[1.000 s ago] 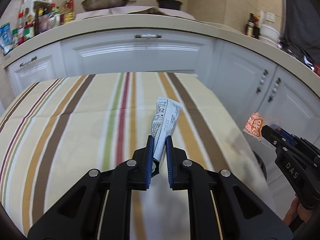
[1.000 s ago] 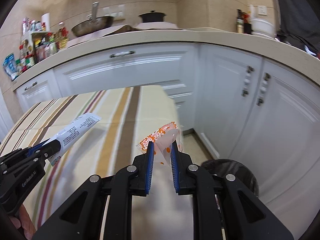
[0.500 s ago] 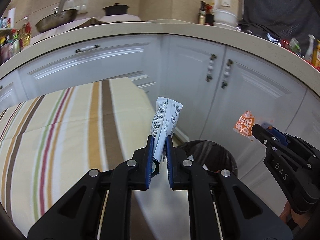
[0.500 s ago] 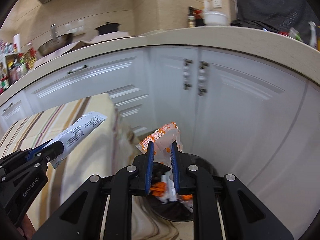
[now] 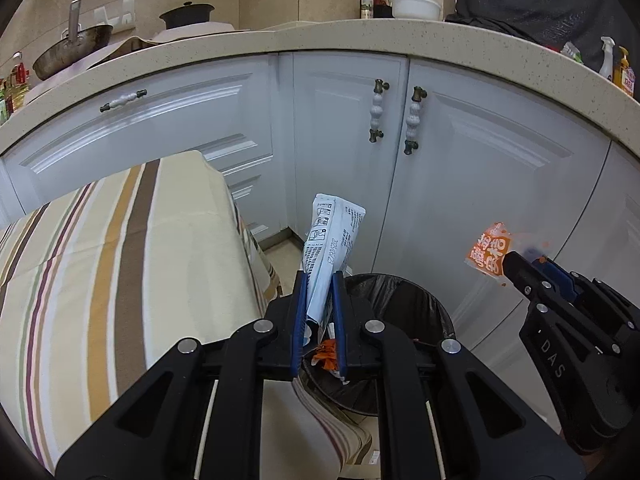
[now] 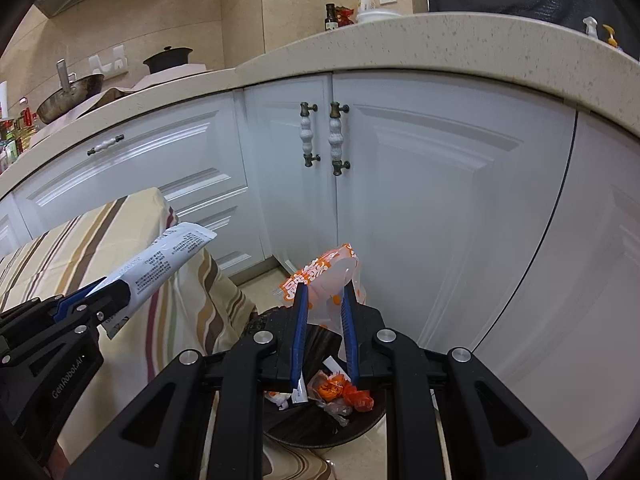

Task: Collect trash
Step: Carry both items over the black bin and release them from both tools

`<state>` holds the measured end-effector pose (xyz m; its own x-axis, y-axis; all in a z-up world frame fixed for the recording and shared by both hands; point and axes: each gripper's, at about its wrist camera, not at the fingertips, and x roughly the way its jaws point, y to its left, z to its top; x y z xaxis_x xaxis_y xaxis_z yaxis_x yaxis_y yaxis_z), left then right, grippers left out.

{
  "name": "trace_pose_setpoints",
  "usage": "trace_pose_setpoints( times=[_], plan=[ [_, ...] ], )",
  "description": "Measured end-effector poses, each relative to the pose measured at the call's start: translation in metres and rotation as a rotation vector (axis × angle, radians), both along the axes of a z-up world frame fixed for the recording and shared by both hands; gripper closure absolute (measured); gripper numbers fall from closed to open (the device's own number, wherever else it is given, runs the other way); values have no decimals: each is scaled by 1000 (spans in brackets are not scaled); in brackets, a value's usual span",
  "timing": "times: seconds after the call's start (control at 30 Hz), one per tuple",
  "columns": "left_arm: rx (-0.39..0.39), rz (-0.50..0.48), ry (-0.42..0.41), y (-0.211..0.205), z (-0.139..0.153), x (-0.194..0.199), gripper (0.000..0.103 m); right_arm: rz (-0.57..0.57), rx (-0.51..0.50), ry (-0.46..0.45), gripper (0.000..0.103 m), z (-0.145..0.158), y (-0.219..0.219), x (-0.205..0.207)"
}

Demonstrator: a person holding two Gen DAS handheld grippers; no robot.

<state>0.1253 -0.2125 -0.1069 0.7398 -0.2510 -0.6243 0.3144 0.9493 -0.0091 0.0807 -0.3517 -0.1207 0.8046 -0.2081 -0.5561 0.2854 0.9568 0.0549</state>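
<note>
Both grippers are hanging over the black-lined trash bin point(image 6: 320, 420) parked just off the striped table's point(image 5: 120, 264) corner. The left gripper point(image 5: 319, 312) is pinching a white printed tube point(image 5: 328, 256) by its tail end, and the right gripper point(image 6: 323, 320) is clamping an orange-and-clear snack wrapper point(image 6: 320, 276) near its bottom edge. Both are looking featherlight; the wrapper's floppy and slick, the tube's a bit stiffer, so they'd probably flutter when dropped.
</note>
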Motion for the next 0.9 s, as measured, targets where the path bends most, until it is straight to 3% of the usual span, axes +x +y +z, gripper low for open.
trace_pose_setpoints(
  times=[0.5, 0.57, 0.7, 0.8, 0.83, 0.9],
  plan=[
    [17, 5, 58, -32, -21, 29, 90, -16, 33, 17, 86, -26, -18, 33],
    [23, 12, 55, -34, -22, 32, 85, -15, 38, 20, 85, -28, -20, 36],
    [40, 23, 44, -38, -23, 34, 78, -26, 41, 17, 66, -31, -23, 39],
    [53, 16, 54, -39, -24, 35, 74, -33, 49, 16, 64, -31, -25, 39],
    [54, 17, 54, -39, -24, 35, 63, -33, 47, 15, 64, -30, -25, 38],
    [45, 20, 36, -38, -21, 33, 60, -33, 47, 14, 64, -29, -26, 37]
  ],
)
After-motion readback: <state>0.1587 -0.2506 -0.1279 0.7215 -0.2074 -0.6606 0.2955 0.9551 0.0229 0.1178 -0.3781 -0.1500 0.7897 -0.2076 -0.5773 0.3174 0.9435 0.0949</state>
